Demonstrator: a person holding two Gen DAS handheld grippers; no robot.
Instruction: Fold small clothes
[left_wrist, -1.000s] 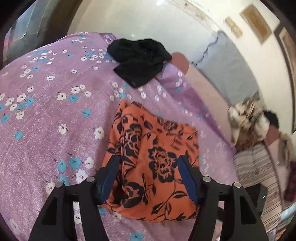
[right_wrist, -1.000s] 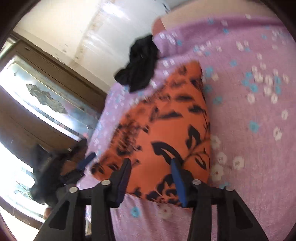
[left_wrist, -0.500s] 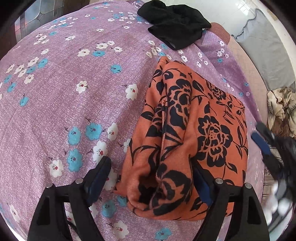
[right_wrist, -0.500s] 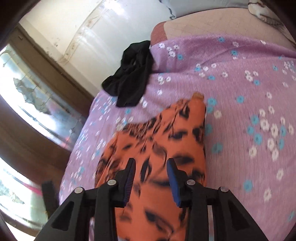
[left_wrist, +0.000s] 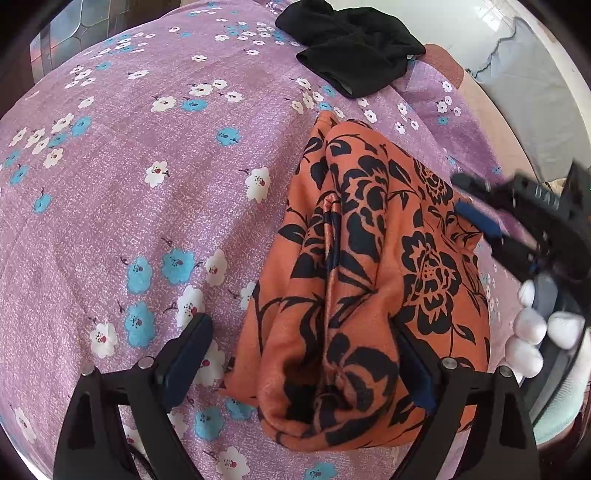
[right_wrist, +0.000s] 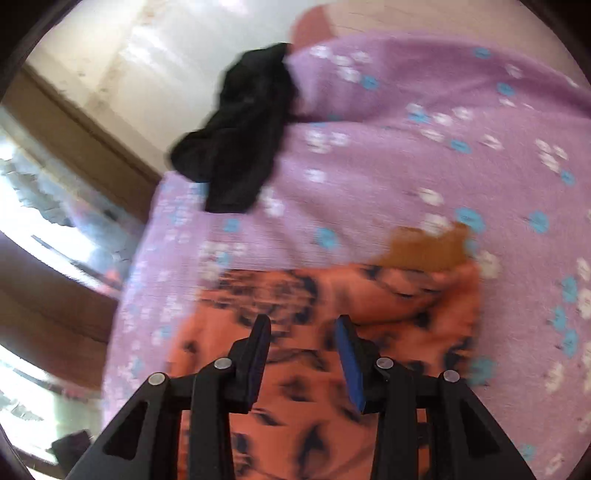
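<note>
My left hand-held gripper (left_wrist: 301, 363) is spread wide, its jaws straddling the near end of the folded orange cloth with black flower print (left_wrist: 373, 266), which lies on the purple bedsheet with white and blue flowers (left_wrist: 147, 155). My right hand-held gripper (right_wrist: 303, 350) hangs over the same cloth, jaws apart, gripping nothing. A crumpled black garment (left_wrist: 354, 55) sits well apart at the bed's far edge.

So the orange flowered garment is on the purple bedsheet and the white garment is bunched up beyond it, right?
Not quite: the bunched garment beyond the orange flowered garment is black, not white, as the left wrist view shows. Both lie on the purple bedsheet.
</note>
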